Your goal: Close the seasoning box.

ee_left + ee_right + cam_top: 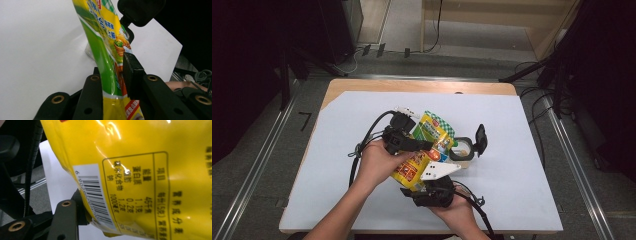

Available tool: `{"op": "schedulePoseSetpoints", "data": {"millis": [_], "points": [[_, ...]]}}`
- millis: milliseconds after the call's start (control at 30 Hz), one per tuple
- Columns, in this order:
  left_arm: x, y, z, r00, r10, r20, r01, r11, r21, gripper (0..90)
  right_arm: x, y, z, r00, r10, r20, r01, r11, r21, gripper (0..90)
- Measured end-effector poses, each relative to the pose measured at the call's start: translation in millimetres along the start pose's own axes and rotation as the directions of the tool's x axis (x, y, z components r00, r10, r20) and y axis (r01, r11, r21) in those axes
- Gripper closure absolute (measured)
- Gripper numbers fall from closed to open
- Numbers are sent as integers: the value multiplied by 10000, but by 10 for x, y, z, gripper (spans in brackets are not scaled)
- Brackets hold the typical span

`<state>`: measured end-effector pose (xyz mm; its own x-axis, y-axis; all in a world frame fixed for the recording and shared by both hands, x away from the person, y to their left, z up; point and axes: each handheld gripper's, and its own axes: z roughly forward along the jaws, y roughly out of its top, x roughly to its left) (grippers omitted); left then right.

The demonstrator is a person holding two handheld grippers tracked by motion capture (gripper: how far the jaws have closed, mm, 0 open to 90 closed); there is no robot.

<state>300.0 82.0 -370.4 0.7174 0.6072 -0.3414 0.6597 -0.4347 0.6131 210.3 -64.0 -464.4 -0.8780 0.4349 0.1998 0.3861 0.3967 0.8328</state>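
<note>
A yellow and green printed pouch (428, 145) is held up over the middle of the white sheet between both grippers. In the left gripper view my left gripper (112, 77) is shut on the pouch (105, 50), one jaw on each face. From the person's side, my right gripper (414, 186) holds the pouch's lower end under its grey plate (439, 171). The right gripper view is close on the pouch's back (140, 177), with a barcode and a nutrition table. One fingertip (66, 205) presses its bottom corner, and the other is hidden behind the pouch.
A clear container (463, 148) with an open black lid (481, 139) stands just right of the pouch; the lid (141, 10) looms at the top of the left gripper view. A white sheet (512, 125) covers the wooden table (412, 86). Cables trail from both grippers.
</note>
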Motion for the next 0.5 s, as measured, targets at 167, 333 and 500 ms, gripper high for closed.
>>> {"op": "schedulePoseSetpoints", "data": {"millis": [167,333,500], "points": [[-36,6,28,9999,43,-150,-42,10000,39,811,8,-3,11,9996,143,234,-146,9998,110,511],[-56,5,53,9997,24,-233,-22,10000,78,816,24,-1,30,9983,154,565,-176,9991,396,503],[-70,4,76,9995,-53,-310,56,9999,108,819,34,5,32,9951,288,950,-345,9977,586,528]]}}
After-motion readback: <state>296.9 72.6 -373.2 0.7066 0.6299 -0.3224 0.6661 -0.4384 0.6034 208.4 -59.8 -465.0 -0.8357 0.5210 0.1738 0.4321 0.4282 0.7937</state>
